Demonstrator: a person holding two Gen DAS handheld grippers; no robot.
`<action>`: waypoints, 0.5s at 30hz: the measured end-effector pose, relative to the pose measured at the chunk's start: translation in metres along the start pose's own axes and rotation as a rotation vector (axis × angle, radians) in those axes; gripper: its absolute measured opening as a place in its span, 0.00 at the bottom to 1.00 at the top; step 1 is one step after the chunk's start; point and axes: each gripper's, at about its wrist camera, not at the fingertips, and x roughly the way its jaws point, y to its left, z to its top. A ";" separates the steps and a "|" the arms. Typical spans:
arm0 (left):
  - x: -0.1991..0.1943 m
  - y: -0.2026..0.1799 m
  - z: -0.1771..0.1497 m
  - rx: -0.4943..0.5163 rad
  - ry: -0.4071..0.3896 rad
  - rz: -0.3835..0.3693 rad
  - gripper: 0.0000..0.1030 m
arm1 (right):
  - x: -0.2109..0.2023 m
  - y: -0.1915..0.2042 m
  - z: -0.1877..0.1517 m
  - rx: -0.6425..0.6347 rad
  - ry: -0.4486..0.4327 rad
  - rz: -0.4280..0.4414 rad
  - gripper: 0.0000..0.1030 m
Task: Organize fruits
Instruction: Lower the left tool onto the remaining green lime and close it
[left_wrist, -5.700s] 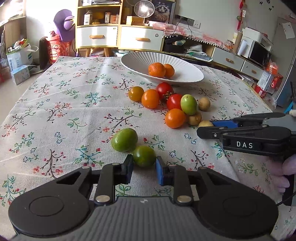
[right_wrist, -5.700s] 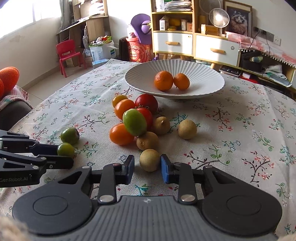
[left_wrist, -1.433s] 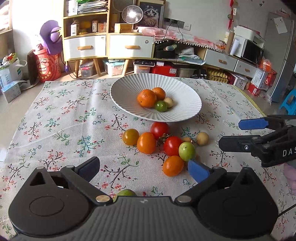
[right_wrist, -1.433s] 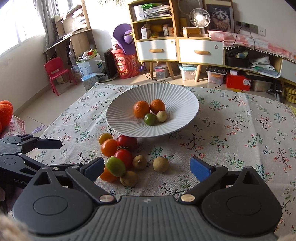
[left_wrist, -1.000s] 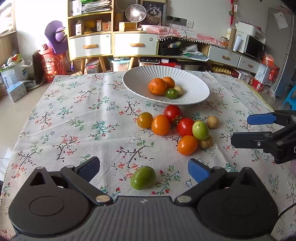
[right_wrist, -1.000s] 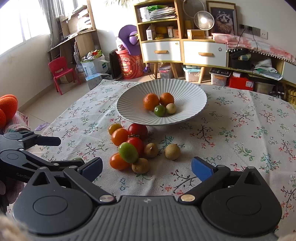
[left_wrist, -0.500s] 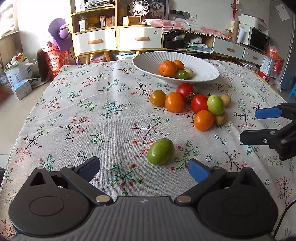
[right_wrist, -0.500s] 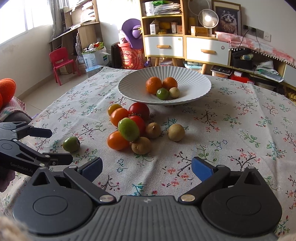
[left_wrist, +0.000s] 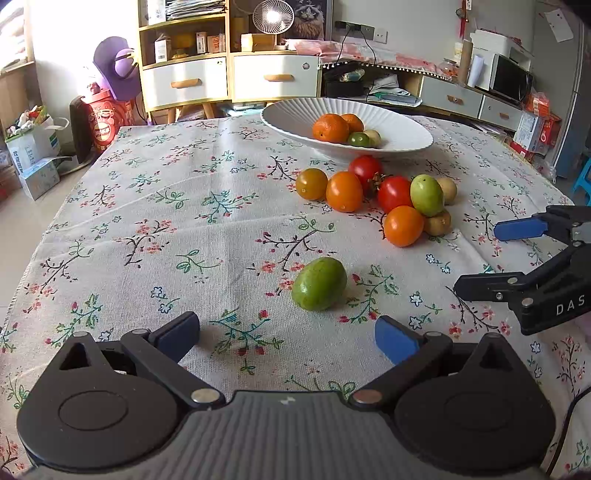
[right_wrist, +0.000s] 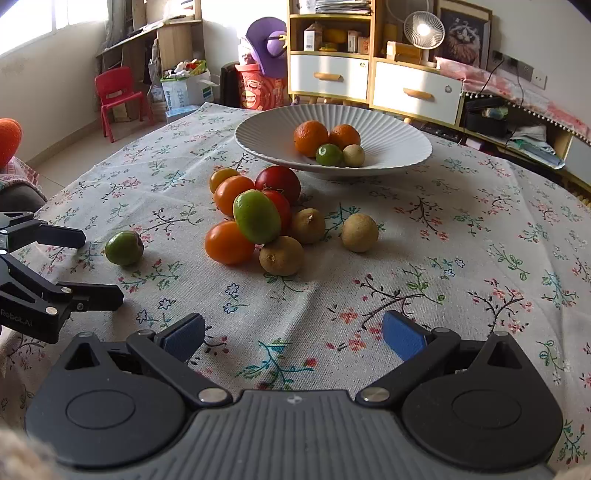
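Near the front edge of the floral-cloth desk (left_wrist: 147, 206), the left tongs (left_wrist: 287, 334) are spread wide and hold nothing; a lone oval green fruit (left_wrist: 319, 283) lies on the cloth just ahead of them. Toward the desk's right edge the right tongs (right_wrist: 293, 334) also gape wide and empty, facing a heap of red, orange, green and brown fruits (right_wrist: 258, 221) at mid-desk. Beyond it, near the far edge, the ribbed white bowl (right_wrist: 399, 147) holds two oranges (right_wrist: 325, 136), a small green lime (right_wrist: 328, 154) and a pale round fruit (right_wrist: 354, 155).
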 end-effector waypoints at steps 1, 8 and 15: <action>0.000 -0.001 0.000 0.000 -0.001 0.000 0.94 | 0.000 0.002 0.000 -0.006 -0.001 -0.003 0.99; -0.002 0.000 0.001 -0.015 -0.020 0.011 0.84 | 0.005 0.007 0.002 -0.043 -0.006 -0.006 0.99; -0.003 0.002 0.005 -0.032 -0.036 -0.003 0.65 | 0.009 0.009 0.007 -0.057 -0.026 0.037 0.89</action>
